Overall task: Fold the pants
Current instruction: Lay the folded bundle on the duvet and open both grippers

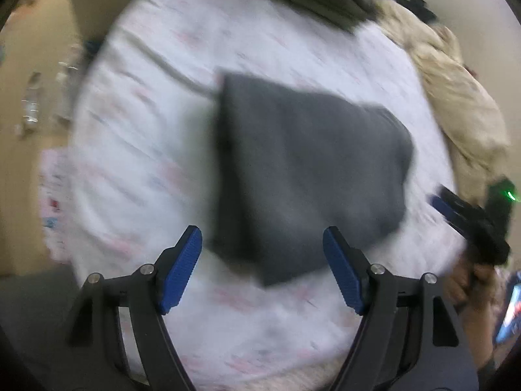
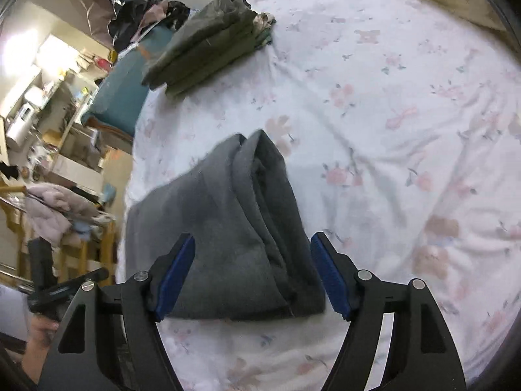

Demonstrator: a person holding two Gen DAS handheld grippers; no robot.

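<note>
Grey pants (image 1: 302,169), folded into a thick rectangle, lie on the floral bed sheet (image 1: 146,130). My left gripper (image 1: 260,244) hovers above their near edge, jaws wide apart with nothing between the blue pads (image 1: 182,267). The picture is blurred. In the right wrist view the same pants (image 2: 228,228) show stacked folds along their right side. My right gripper (image 2: 252,242) hangs over them, open, its pads (image 2: 329,273) clear of the cloth. The right gripper (image 1: 452,211) also shows at the right edge of the left wrist view, held by a hand (image 1: 469,283).
A folded olive-green garment pile (image 2: 211,42) sits at the far left of the bed. A beige blanket (image 1: 456,97) is bunched along the bed's far side. The bed's left edge drops to a cluttered room with a teal cushion (image 2: 123,91) and shelves (image 2: 49,97).
</note>
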